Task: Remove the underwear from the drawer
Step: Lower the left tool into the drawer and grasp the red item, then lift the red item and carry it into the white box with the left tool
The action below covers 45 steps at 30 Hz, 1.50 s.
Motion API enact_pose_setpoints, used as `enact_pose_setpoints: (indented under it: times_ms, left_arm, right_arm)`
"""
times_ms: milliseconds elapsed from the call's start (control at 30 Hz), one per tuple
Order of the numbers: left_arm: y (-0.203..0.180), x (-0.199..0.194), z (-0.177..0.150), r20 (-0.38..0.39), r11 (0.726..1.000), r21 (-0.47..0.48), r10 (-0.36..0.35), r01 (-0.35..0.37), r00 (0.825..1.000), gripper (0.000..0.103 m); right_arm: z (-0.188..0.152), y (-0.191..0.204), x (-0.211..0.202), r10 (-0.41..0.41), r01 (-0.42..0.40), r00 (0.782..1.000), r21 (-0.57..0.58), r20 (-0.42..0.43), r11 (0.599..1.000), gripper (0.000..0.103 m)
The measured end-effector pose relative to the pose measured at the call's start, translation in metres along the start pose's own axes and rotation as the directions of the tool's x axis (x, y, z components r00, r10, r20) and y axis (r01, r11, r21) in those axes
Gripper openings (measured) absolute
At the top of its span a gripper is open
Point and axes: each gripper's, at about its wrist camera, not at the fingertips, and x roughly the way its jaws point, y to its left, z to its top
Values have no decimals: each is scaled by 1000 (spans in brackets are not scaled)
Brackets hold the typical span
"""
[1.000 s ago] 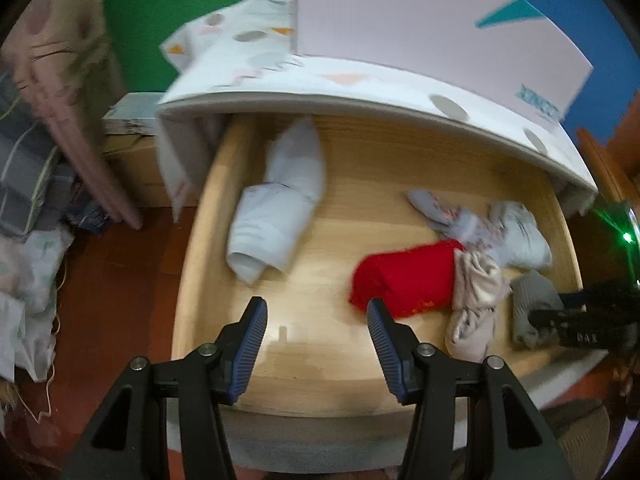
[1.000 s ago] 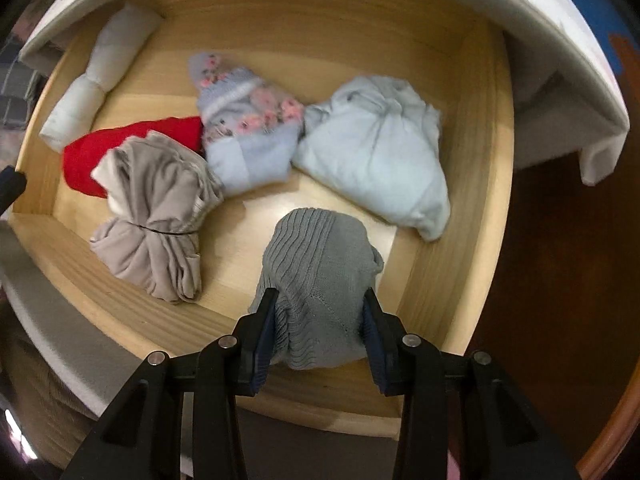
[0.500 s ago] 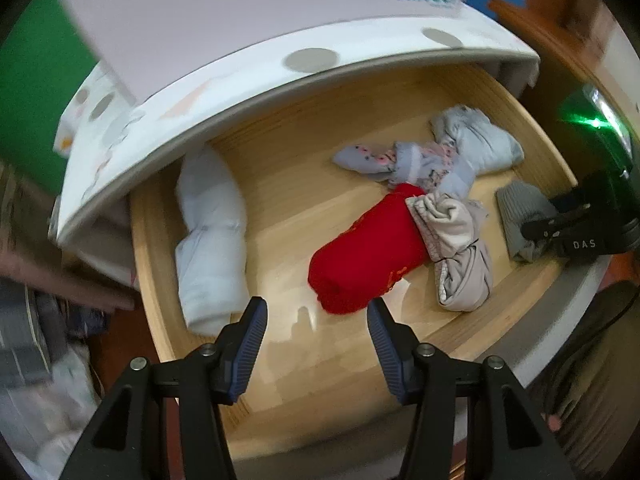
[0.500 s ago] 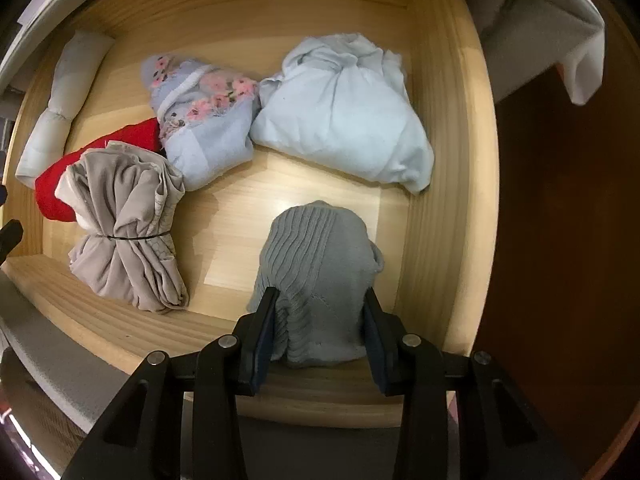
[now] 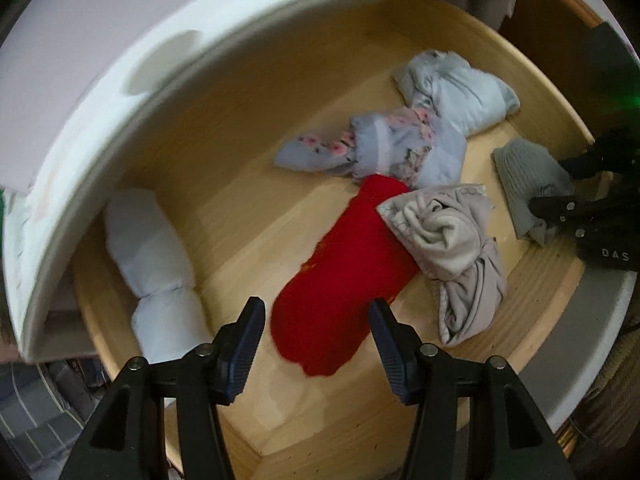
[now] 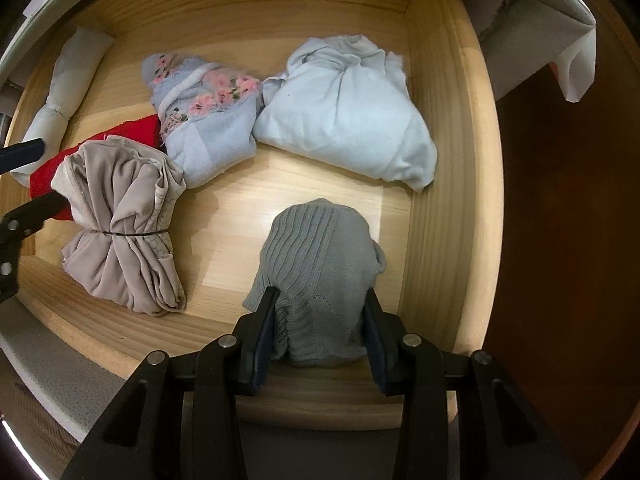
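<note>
The open wooden drawer (image 5: 224, 216) holds rolled underwear. My left gripper (image 5: 318, 334) is open, its jaws on either side of the near end of the red roll (image 5: 340, 276), apart from it. My right gripper (image 6: 320, 334) is shut on the grey ribbed roll (image 6: 320, 256) at the drawer's front right; it also shows in the left wrist view (image 5: 528, 184). A beige tied bundle (image 6: 120, 224), a floral blue roll (image 6: 204, 116), a pale blue bundle (image 6: 344, 120) and a white roll (image 5: 156, 264) lie in the drawer.
The white cabinet top (image 5: 120, 64) overhangs the drawer's back. The drawer's front wall (image 6: 320, 396) lies under my right gripper. Dark wooden floor (image 6: 560, 240) is to the right. Striped cloth (image 5: 36, 412) lies at the lower left outside the drawer.
My left gripper has swung right and moved down into the drawer, from the bare wood to straddling the red roll. My right gripper stays shut on the grey roll, shifted a little.
</note>
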Motion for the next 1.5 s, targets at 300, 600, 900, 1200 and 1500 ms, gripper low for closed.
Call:
enact_pose_setpoints:
  times_ms: [300, 600, 900, 1200, 1500]
  left_arm:
    - [-4, 24, 23, -93, 1000, 24, -17, 19, 995, 62]
    - [-7, 38, 38, -137, 998, -58, -25, 17, 990, 60]
    - [9, 34, 32, -154, 973, -226, -85, 49, 984, 35]
    - [29, 28, -1, -119, 922, -383, -110, 56, 987, 32]
    - [51, -4, -37, -31, 872, -485, -82, 56, 996, 32]
  right_arm:
    - [1, 2, 2, 0, 0, 1000, -1, -1, 1000, 38]
    - [3, -2, -3, 2, -2, 1000, -3, -1, 1000, 38]
    - [0, 1, 0, 2, -2, 1000, -2, -1, 1000, 39]
    - [2, 2, 1, 2, -2, 1000, -2, -1, 1000, 39]
    - [5, 2, 1, 1, -1, 1000, -2, -2, 1000, 39]
